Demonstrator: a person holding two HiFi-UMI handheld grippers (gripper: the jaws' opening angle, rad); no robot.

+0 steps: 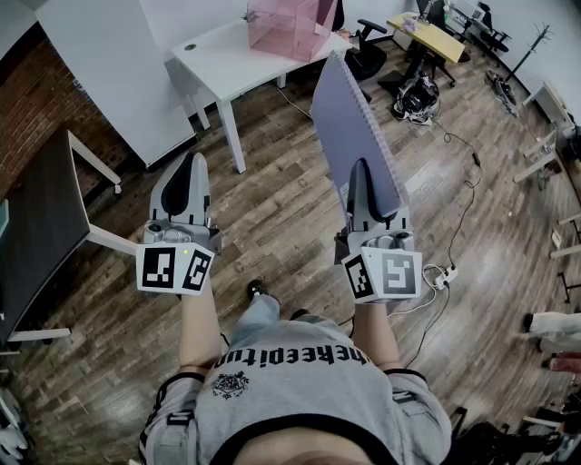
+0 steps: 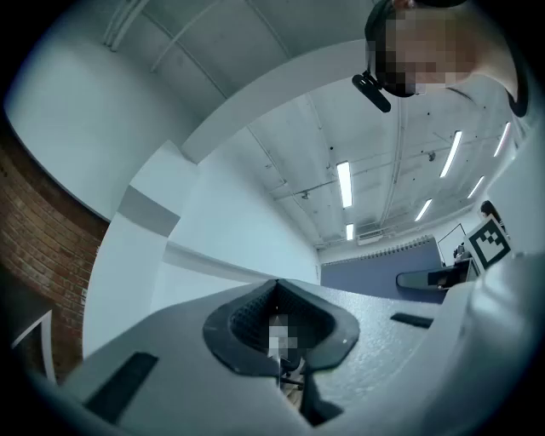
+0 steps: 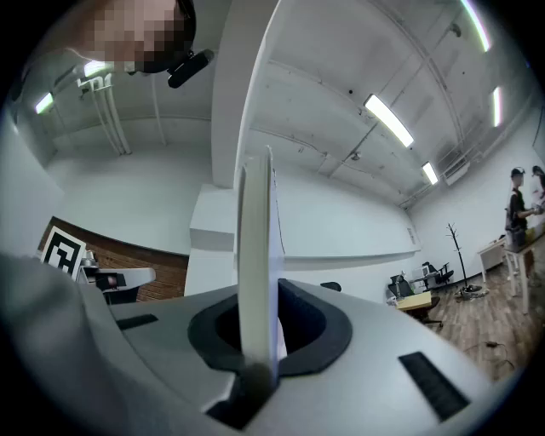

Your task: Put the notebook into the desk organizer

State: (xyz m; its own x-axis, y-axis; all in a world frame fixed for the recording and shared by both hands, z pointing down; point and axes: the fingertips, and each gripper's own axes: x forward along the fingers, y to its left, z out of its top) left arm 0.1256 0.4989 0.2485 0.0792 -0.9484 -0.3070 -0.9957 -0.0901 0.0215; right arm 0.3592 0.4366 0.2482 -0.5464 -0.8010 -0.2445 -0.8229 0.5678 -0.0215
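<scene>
Notebook [image 1: 354, 127] held upright in the air, clamped between fingers of the right gripper [image 1: 361, 182], fingers of the left gripper [image 1: 191, 173] closed on nothing, pink desk organizer [image 1: 290, 25] set on white tabletop [image 1: 227, 59], well apart.

Left tongs [image 1: 192, 163] closed, empty; right tongs [image 1: 360, 171] clamp the notebook [image 1: 349, 118].

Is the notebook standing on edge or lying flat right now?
On edge: the notebook stands upright in the right hand-held gripper, whose jaws clamp its lower edge.
</scene>
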